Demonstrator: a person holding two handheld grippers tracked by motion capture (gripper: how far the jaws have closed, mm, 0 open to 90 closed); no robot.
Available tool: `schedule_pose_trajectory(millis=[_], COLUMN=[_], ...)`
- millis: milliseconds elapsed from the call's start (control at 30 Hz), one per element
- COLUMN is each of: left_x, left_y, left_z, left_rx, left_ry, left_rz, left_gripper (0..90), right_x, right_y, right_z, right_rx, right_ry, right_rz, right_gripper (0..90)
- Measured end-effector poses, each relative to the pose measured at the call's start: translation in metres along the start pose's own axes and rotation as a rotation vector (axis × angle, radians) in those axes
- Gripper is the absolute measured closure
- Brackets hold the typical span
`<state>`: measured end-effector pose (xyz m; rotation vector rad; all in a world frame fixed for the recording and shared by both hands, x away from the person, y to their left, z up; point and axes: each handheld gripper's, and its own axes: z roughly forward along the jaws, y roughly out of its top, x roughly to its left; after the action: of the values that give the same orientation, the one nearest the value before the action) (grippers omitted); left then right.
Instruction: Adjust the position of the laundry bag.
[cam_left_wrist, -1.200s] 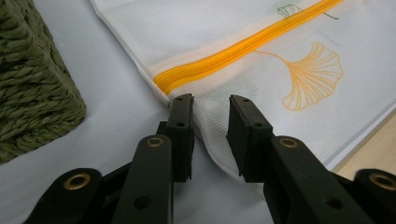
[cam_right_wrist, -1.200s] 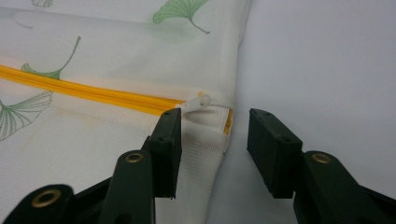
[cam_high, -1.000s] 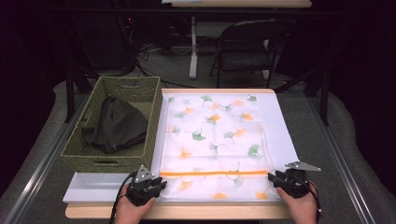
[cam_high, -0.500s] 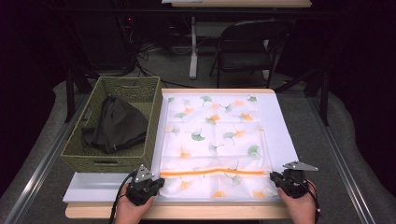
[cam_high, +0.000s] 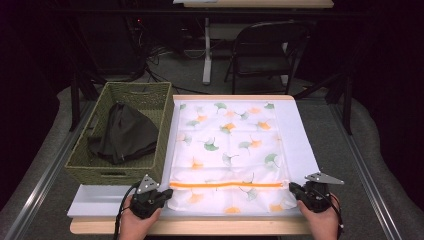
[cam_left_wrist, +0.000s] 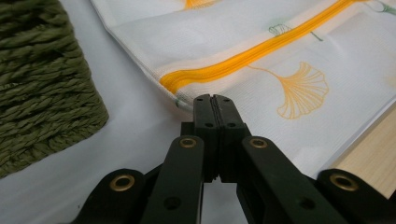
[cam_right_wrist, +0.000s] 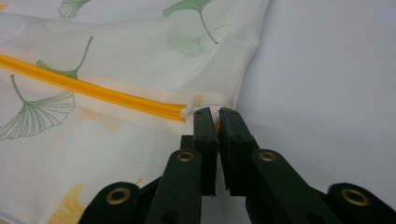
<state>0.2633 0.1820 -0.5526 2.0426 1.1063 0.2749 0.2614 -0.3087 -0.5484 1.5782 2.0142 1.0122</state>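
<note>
Both tools clamp the mesh bag (cam_high: 227, 150) at its zipper (cam_high: 227, 184) ends, left tool (cam_left_wrist: 215, 100) fully shut, right tool (cam_right_wrist: 218, 112) just closing, likely for lifting it evenly.

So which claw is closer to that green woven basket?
The left. The left claw sits just past the green woven basket, at its near right corner, pinching the mesh bag there. The right claw is across the bag at its other near corner.

Both grippers' jaws now closed on bag (cam_high: 227, 150)
</note>
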Motion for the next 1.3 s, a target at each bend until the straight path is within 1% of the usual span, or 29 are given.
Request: schedule_pose_trajectory(millis=[200,233,433,467,533,667,733,800,900,967,1000,1067,1133,1233,1267,1300], left_x=[0.001,0.001,0.001,0.000,0.001,0.001,0.001,0.000,-0.001,-0.002,-0.003,-0.004,-0.006,-0.006,-0.006,-0.006], left_y=[0.000,-0.001,-0.002,-0.002,-0.003,-0.004,-0.005,-0.006,-0.007,-0.008,-0.009,-0.010,-0.011,-0.011,-0.011,-0.011], left_z=[-0.001,-0.005,-0.008,-0.008,-0.009,-0.012,-0.013,-0.014,-0.015,-0.016,-0.016,-0.017,-0.017,-0.017,-0.017,-0.017], left_rx=[0.001,0.002,0.004,0.005,0.006,0.001,0.005,0.007,0.009,0.015,0.014,0.021,0.027,0.029,0.030,0.028], left_ry=[0.001,-0.011,-0.013,-0.010,-0.017,-0.014,-0.018,-0.024,-0.025,-0.023,-0.028,-0.029,-0.031,-0.023,-0.024,-0.026], left_rz=[0.005,0.000,0.003,0.000,-0.002,-0.003,-0.009,-0.014,-0.017,-0.004,-0.017,-0.006,-0.003,0.006,0.002,-0.001], left_gripper=[89.4,89.4,89.3,89.3,89.3,89.3,89.3,89.2,89.2,89.2,89.2,89.2,89.2,89.2,89.2,89.2], right_x=[0.001,0.001,0.004,0.003,0.004,0.006,0.006,0.007,0.007,0.007,0.007,0.006,0.006,0.007,0.006,0.006], right_y=[0.000,0.000,0.000,-0.001,-0.001,-0.002,-0.002,-0.003,-0.004,-0.005,-0.006,-0.007,-0.009,-0.011,-0.012,-0.013], right_z=[-0.001,-0.001,-0.002,-0.002,-0.003,-0.005,-0.006,-0.007,-0.009,-0.010,-0.011,-0.013,-0.014,-0.015,-0.016,-0.015], right_rx=[-0.001,-0.001,-0.007,-0.008,-0.009,-0.007,-0.006,-0.007,0.000,-0.002,0.004,0.006,0.010,0.017,0.024,0.028], right_ry=[0.003,0.003,0.016,0.017,0.021,0.024,0.027,0.030,0.029,0.032,0.037,0.041,0.045,0.052,0.053,0.055], right_rz=[-0.003,-0.003,-0.004,-0.010,-0.006,-0.007,-0.011,-0.005,-0.011,-0.001,0.002,0.010,0.013,0.014,0.013,0.021], right_gripper=[85.9,85.9,85.9,85.9,86.0,85.9,85.9,85.9,86.9,90.0,90.0,90.0,90.0,90.0,88.8,83.1])
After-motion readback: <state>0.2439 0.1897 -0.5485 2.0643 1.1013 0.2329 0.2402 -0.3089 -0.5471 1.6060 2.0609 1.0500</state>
